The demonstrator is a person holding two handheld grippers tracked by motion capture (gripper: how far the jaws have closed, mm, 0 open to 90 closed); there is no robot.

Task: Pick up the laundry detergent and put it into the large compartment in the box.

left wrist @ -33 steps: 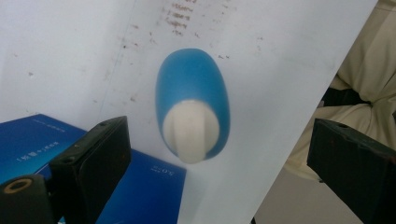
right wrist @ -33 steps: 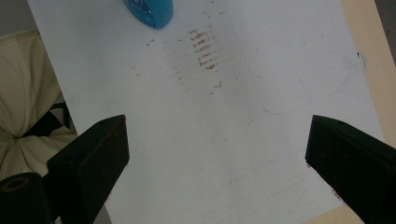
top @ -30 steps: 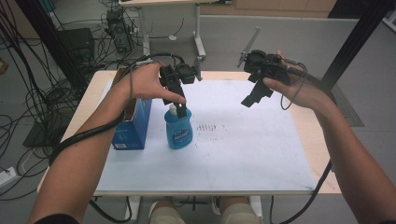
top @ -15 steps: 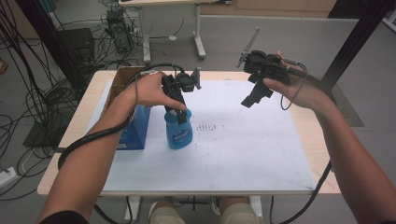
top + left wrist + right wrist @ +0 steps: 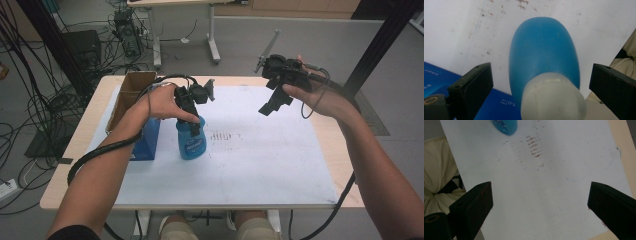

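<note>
Bottle (image 5: 191,142): blue, upright on the white sheet (image 5: 250,165) of the desk (image 5: 340,150), just beside the blue box (image 5: 147,142)
Left tool (image 5: 195,129): over the bottle's pale cap (image 5: 552,96), jaws spread wide on either side, not touching it
Right tool (image 5: 267,107): held well above the sheet, far right of the bottle, jaws apart, gripping nothing
Hidden: bottle's top behind the left tool in the high view; its base cut off in the left gripper view; label print too small to read
Stain (image 5: 534,146): reddish-brown smudges right of the bottle
</note>
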